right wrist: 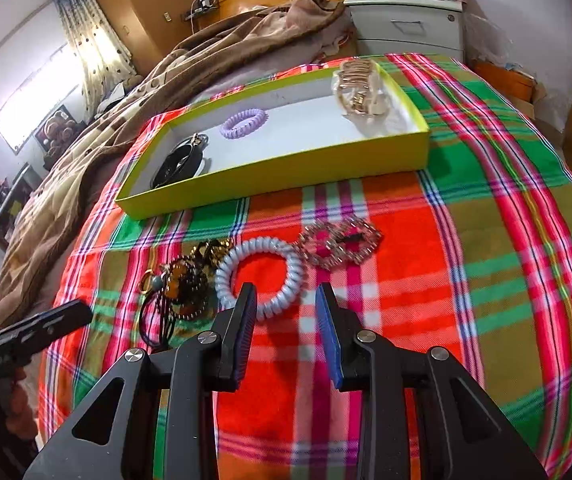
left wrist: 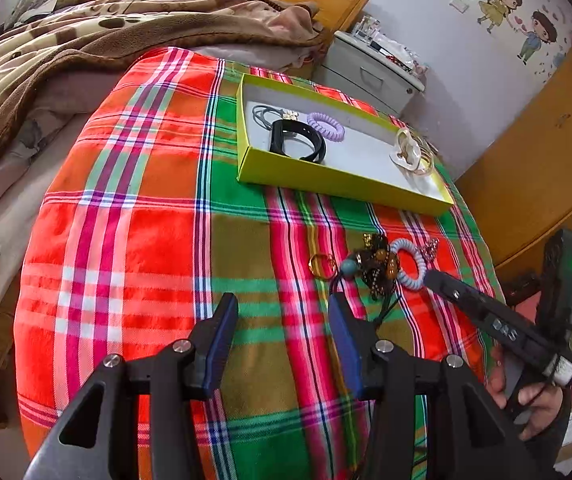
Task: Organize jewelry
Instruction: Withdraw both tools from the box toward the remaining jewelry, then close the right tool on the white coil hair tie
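A yellow-green shallow box lies on the plaid cloth. It holds a black bangle, a purple coil hair tie and a beige hair claw. On the cloth lie a pale blue coil tie, a rhinestone clip, a dark beaded ornament and a gold ring. My right gripper is open just in front of the blue coil tie. My left gripper is open and empty.
A brown blanket covers the bed beyond the cloth. A white bedside drawer unit stands behind the box. Wooden furniture stands to the right.
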A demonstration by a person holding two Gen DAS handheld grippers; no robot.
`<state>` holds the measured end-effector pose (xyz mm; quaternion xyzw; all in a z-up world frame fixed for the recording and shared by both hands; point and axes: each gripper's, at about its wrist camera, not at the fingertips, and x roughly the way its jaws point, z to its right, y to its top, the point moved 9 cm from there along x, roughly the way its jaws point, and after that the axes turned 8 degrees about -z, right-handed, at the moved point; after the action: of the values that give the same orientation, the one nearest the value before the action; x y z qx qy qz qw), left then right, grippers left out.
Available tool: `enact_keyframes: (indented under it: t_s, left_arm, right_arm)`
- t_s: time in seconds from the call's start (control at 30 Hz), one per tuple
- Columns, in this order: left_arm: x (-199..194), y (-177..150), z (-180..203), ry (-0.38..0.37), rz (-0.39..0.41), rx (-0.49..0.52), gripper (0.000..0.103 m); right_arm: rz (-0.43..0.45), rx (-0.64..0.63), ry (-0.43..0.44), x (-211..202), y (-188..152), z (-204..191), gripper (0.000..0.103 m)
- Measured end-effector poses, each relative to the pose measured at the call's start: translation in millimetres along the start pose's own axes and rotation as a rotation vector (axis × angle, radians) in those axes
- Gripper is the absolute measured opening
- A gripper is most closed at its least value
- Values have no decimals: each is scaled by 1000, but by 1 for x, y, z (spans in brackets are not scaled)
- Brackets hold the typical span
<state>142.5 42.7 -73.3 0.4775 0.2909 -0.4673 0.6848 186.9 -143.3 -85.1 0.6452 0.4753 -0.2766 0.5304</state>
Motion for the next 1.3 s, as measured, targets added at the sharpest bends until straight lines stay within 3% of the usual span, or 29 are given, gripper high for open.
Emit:
enact_keyframes:
  t_s: [0.3,0.37,0.5,0.93,1.07,1.3]
  left_arm:
    - [1,-12,-9,1,-24,-2,48]
    - [2,-12,-8,5,-22,5,48]
    - [1,-11,-2,-1,-22,20,48]
    - [13,-19,36,-23,-62,126,48]
    - [15,-21,50,16,-57,209,48]
    - [27,-22,71,65,-62,320,48]
  right_arm:
    - [12,-47,-136,10,7,-4,31]
    - [23,-59,-166,10,6,-4,20]
    - [33,-59,-178,8,5,2,10]
    - [82,-2,-58,-18,-10,13,10]
    - [61,29,57,-23,-17,11,10]
    - [65,82,104,-32,-29,23,10]
